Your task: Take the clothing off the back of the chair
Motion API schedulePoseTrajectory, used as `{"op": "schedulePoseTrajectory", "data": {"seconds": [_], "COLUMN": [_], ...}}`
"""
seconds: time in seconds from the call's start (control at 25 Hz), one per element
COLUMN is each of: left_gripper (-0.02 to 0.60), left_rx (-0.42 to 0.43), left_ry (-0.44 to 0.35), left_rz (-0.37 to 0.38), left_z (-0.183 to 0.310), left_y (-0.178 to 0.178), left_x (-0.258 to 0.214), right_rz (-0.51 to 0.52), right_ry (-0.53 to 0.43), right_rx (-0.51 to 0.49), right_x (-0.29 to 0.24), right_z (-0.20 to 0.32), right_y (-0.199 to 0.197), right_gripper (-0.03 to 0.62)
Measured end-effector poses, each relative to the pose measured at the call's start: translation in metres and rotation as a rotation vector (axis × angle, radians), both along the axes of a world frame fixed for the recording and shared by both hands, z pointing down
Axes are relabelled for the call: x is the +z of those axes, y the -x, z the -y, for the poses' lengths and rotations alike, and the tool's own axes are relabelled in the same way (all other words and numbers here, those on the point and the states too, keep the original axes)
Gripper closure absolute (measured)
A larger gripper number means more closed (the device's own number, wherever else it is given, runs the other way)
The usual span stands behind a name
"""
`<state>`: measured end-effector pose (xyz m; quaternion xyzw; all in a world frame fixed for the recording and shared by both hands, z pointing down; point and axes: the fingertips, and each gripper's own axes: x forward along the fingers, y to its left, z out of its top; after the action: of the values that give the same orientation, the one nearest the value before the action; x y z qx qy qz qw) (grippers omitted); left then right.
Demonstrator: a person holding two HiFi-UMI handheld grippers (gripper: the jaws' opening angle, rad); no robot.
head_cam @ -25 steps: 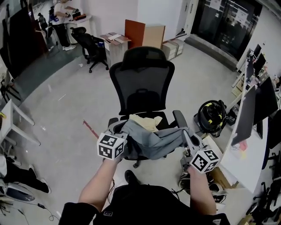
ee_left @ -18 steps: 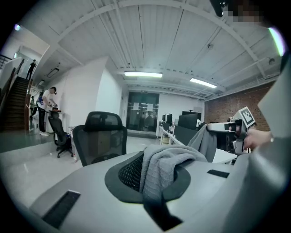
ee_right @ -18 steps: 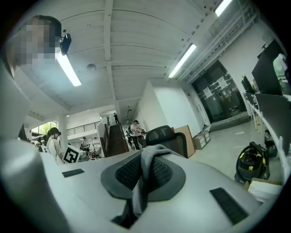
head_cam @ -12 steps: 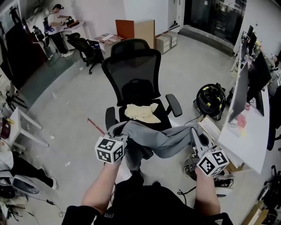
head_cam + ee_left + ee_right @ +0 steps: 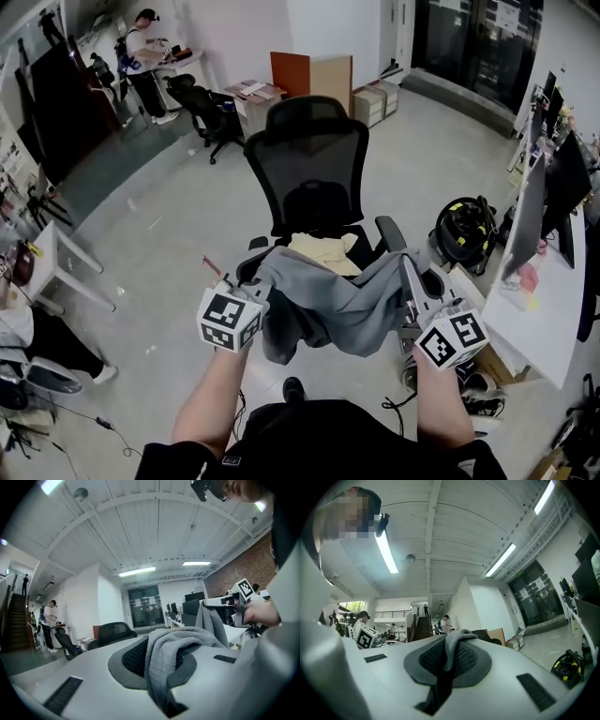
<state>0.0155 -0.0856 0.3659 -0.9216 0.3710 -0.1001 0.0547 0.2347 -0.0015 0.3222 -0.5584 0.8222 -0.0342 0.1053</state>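
A grey garment (image 5: 337,302) hangs in a sagging span between my two grippers, in front of the black mesh office chair (image 5: 314,173). Its backrest is bare. On the seat lies a cream cloth (image 5: 323,251). My left gripper (image 5: 257,287) is shut on the garment's left end, and grey fabric (image 5: 164,660) is bunched between its pads. My right gripper (image 5: 410,277) is shut on the other end, where a fold of fabric (image 5: 453,646) pokes up between its pads. The left gripper view also catches the right gripper (image 5: 224,605) with cloth drooping from it.
A black and yellow vacuum cleaner (image 5: 461,228) stands right of the chair. A desk (image 5: 534,300) with monitors runs along the right. Behind are a second black chair (image 5: 211,108), boxes and boards (image 5: 314,73), and a person (image 5: 145,47). A white table (image 5: 52,267) stands at the left.
Both grippers have risen and come back toward me with the grey garment, which now hangs free in front of the seat. Both stay shut on it.
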Motion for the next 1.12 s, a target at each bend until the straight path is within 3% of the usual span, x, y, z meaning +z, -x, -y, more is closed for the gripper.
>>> {"op": "schedulePoseTrajectory", "data": {"seconds": [0.16, 0.28, 0.4, 0.52, 0.72, 0.92, 1.12], "left_gripper": [0.566, 0.566, 0.566, 0.566, 0.566, 0.566, 0.566], "left_rx": [-0.085, -0.077, -0.074, -0.087, -0.055, -0.094, -0.061], "left_ry": [-0.046, -0.103, -0.136, -0.095, -0.049, -0.030, -0.021], "left_rz": [0.069, 0.118, 0.107, 0.060, 0.009, -0.074, -0.058], "left_z": [0.025, 0.047, 0.067, 0.082, 0.098, 0.116, 0.118], "left_y": [0.059, 0.082, 0.102, 0.120, 0.116, 0.114, 0.086], "left_x": [0.000, -0.013, -0.023, -0.012, -0.007, -0.029, -0.025], "right_rz": [0.033, 0.032, 0.054, 0.086, 0.045, 0.020, -0.046], "right_ry": [-0.052, -0.074, -0.083, -0.065, -0.041, -0.056, -0.030], "right_rx": [-0.009, 0.029, 0.061, 0.080, 0.070, 0.081, 0.043], "right_x": [-0.023, -0.032, -0.033, -0.025, -0.021, -0.035, -0.023], "right_z": [0.020, 0.032, 0.040, 0.049, 0.068, 0.080, 0.095], "right_y": [0.030, 0.034, 0.037, 0.040, 0.041, 0.022, 0.034], "right_gripper": [0.571, 0.571, 0.571, 0.571, 0.572, 0.572, 0.572]}}
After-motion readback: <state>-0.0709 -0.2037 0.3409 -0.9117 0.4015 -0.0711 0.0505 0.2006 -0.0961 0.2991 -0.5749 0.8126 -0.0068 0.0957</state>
